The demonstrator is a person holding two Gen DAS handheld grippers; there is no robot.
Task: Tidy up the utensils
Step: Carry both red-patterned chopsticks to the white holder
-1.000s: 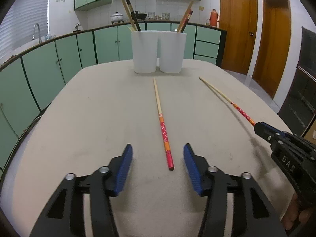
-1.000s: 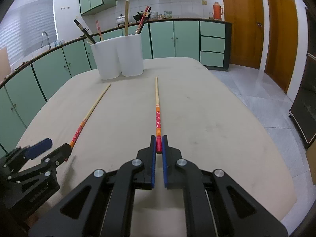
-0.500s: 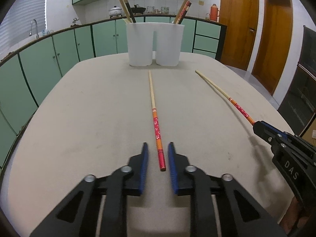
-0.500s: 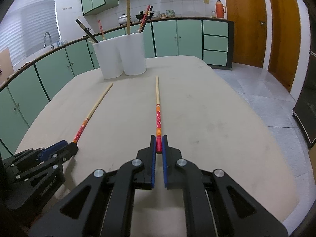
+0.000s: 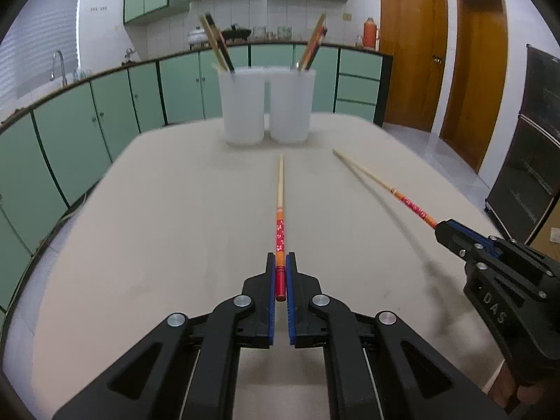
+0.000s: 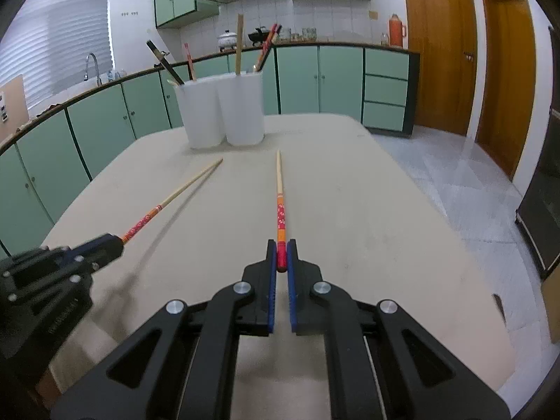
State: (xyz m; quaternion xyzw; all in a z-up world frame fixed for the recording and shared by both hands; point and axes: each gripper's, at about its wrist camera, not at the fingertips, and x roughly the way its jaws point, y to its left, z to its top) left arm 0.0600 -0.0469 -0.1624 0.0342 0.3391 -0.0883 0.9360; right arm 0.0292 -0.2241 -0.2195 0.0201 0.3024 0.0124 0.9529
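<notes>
The right tongs (image 5: pixel 441 228), marked "DAS" on the side, pinch one chopstick (image 6: pixel 279 189). The left tongs (image 5: pixel 280 262) pinch another chopstick (image 5: pixel 279 210), both above the surface (image 5: pixel 157 210) middle, before two white cups (image 5: pixel 266 105).

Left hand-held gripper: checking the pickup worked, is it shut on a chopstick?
Shut: the left hand-held gripper has its blue pads pressed on the red-handled wooden chopstick.

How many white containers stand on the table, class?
2: the left white container and the right white container stand side by side at the table's far end, each holding chopsticks.
</notes>
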